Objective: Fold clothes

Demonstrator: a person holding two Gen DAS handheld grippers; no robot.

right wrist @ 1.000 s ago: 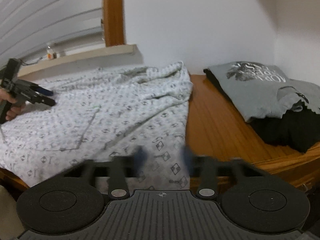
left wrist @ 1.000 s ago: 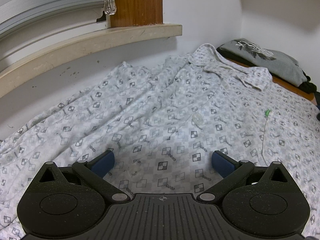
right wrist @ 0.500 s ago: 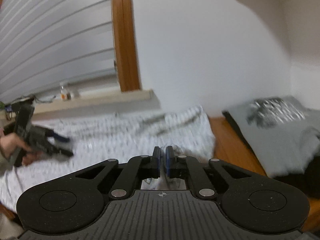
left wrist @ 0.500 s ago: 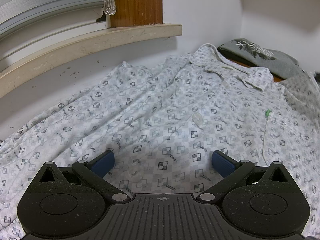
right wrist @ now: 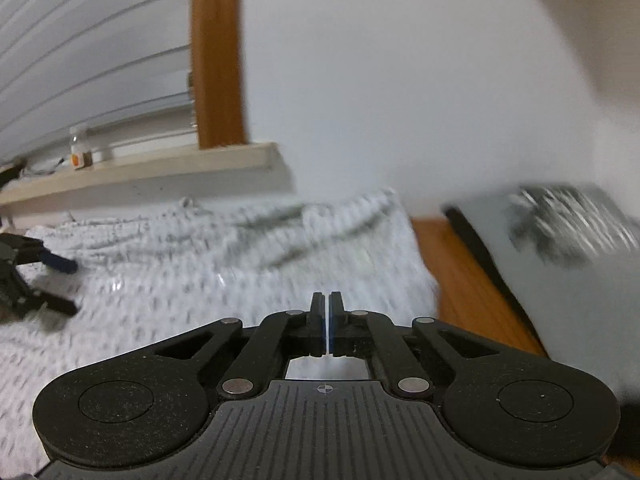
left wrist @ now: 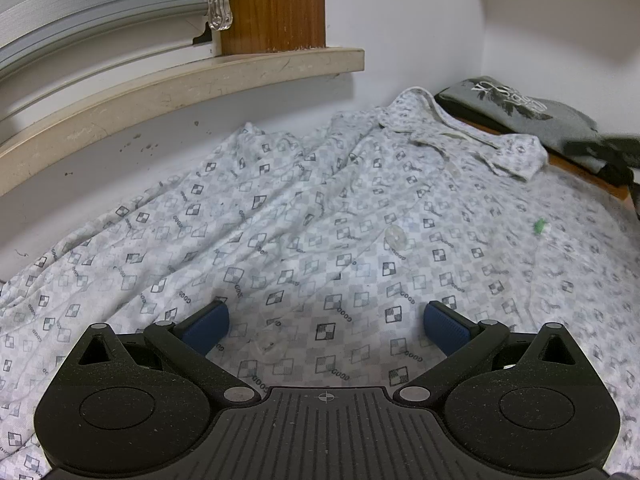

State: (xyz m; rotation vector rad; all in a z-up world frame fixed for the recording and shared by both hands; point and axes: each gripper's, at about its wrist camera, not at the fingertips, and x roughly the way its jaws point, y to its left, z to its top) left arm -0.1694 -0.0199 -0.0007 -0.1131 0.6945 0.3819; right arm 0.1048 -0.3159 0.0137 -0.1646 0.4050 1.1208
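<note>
A white shirt (left wrist: pixel 320 208) with a small checked print lies spread across the surface, collar toward the far right. My left gripper (left wrist: pixel 326 316) hovers low over its middle, open, blue pads (left wrist: pixel 206 326) wide apart with nothing between them. In the right wrist view the same left gripper (right wrist: pixel 36 280) shows at the left edge over the shirt (right wrist: pixel 240 264). My right gripper (right wrist: pixel 328 300) is shut near the shirt's right edge. A thin white sliver of the cloth shows between its pads and more white cloth lies under them. This view is blurred by motion.
A folded grey printed T-shirt (left wrist: pixel 520 108) lies on dark clothes at the far right, on the wooden top (right wrist: pixel 460 272). A stone window sill (left wrist: pixel 180 84) and white wall border the far side. A small bottle (right wrist: pixel 80 148) stands on the sill.
The right gripper's jaws went from apart to shut at the shirt's edge, then it lifted and swung leftward. The shirt's right part shifted. The left gripper stayed still and open.
</note>
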